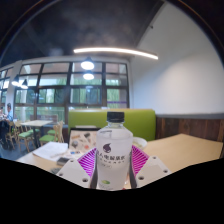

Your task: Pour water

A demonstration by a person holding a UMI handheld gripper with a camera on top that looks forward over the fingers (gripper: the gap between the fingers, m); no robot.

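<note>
Gripper point(112, 165) was clamped on a capped water bottle point(113, 150), held upright above the tabletop point(185, 150), green sofa point(145, 122) beyond

You are in a cafeteria-like lounge: a green upholstered booth bench point(125, 123) at 12 o'clock, light wooden tables point(185, 150), tall glass windows point(60, 95) at 10 o'clock.

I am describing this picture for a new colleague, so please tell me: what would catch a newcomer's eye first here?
First comes the clear water bottle with its white cap, standing upright between the gripper's pink-padded fingers, on a pale table. The fingers sit close at both sides of it, but a firm squeeze cannot be confirmed. Beyond it a green bench back stands out, and a long ceiling light glows above.
</note>
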